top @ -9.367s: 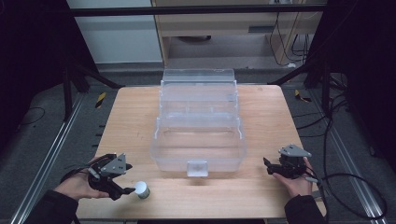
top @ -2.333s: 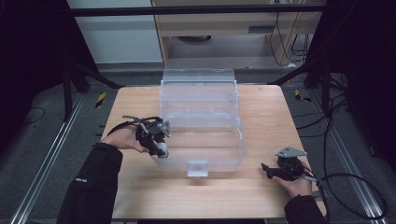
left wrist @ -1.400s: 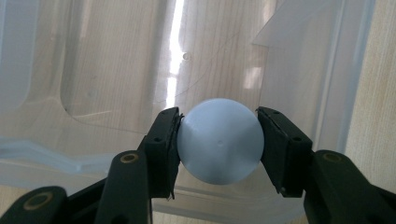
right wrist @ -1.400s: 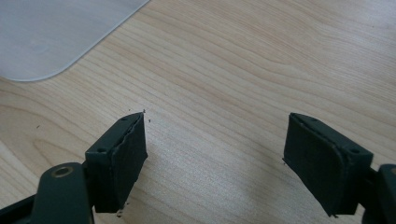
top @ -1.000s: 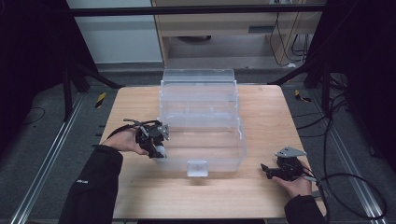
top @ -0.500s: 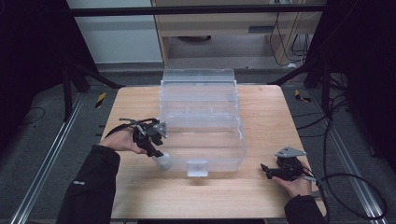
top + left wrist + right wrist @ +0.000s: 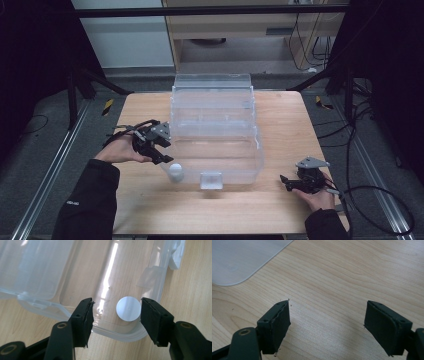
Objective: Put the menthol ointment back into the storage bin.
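Small white round cap-like plastic piece lying in the near left corner of the clear plastic lidded storage box, seen from above between the parted jaws of the left gripper; jaws just been opening, pads clear of it, nothing gripped. Probably light, stiff and smooth, likely to slip or roll; best pinched across its rounded sides, squarely. Right gripper resting with jaws wide apart over the bare light wooden table, holding nothing.
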A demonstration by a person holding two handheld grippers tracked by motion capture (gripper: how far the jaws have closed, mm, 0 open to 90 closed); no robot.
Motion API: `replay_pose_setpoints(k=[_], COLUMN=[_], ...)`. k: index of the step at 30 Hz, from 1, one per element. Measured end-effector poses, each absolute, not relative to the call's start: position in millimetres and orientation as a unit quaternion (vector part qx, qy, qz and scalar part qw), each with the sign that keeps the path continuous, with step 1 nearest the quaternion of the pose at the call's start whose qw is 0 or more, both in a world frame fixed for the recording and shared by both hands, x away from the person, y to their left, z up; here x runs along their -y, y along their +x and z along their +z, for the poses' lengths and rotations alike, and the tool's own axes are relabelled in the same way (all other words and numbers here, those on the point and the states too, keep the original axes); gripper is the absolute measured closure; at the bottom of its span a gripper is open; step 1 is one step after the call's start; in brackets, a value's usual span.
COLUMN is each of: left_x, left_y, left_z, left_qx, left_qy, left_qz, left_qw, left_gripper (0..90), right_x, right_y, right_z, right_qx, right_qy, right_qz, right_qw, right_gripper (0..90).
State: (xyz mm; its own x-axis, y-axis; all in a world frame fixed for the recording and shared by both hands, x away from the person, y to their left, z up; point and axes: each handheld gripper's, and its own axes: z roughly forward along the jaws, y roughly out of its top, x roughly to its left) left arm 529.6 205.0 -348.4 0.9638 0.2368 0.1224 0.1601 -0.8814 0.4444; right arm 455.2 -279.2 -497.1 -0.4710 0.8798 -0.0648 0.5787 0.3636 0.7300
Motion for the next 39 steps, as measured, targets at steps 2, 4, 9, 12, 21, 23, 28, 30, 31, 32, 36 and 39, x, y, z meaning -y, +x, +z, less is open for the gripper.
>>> replay_pose_setpoints(k=[2,4,9,12,21,23,28,30,31,32,36,39], left_x=[-207.6,-211.1,-222.6,-230.2,-253.6,-260.0,-277.9,-285.0,-290.1,-294.2,-306.2,-313.3], left_y=[527.6,526.2,521.3,517.9,501.8,495.7,481.5,477.5,474.9,472.3,462.1,455.6], left_z=[-345.3,-341.7,-335.2,-333.2,-337.8,-340.7,-348.6,-353.8,-358.1,-362.1,-379.9,-398.7], left_qx=[-0.114,-0.124,-0.161,-0.188,-0.276,-0.300,-0.346,-0.365,-0.381,-0.396,-0.436,-0.466], left_qy=[0.962,0.958,0.940,0.927,0.879,0.860,0.817,0.802,0.790,0.779,0.743,0.723], left_qz=[0.097,0.110,0.131,0.147,0.202,0.217,0.249,0.259,0.267,0.274,0.301,0.314], left_qw=[0.228,0.234,0.272,0.288,0.332,0.352,0.388,0.397,0.399,0.403,0.410,0.402], left_gripper=[41.9,41.6,42.2,42.1,42.9,42.8,42.5,42.3,42.2,41.2,39.5,36.9], right_x=[279.5,279.7,280.1,280.4,281.2,281.7,283.4,284.3,284.7,285.5,287.8,289.0], right_y=[455.2,455.0,454.9,454.9,454.4,454.2,453.4,453.1,452.6,452.3,450.7,449.9], right_z=[-496.9,-496.7,-496.4,-496.2,-495.4,-494.8,-494.2,-493.8,-493.5,-492.8,-491.5,-490.5], right_qx=[-0.793,-0.792,-0.792,-0.792,-0.789,-0.788,-0.786,-0.786,-0.784,-0.783,-0.778,-0.775], right_qy=[0.460,0.461,0.461,0.461,0.465,0.465,0.467,0.467,0.469,0.470,0.472,0.476], right_qz=[0.328,0.327,0.327,0.326,0.329,0.330,0.332,0.332,0.335,0.335,0.340,0.343], right_qw=[0.231,0.230,0.231,0.231,0.232,0.232,0.232,0.233,0.232,0.233,0.235,0.233], right_gripper=[20.7,20.6,20.7,20.6,20.8,20.8,20.8,20.8,20.8,20.8,20.7,20.4])
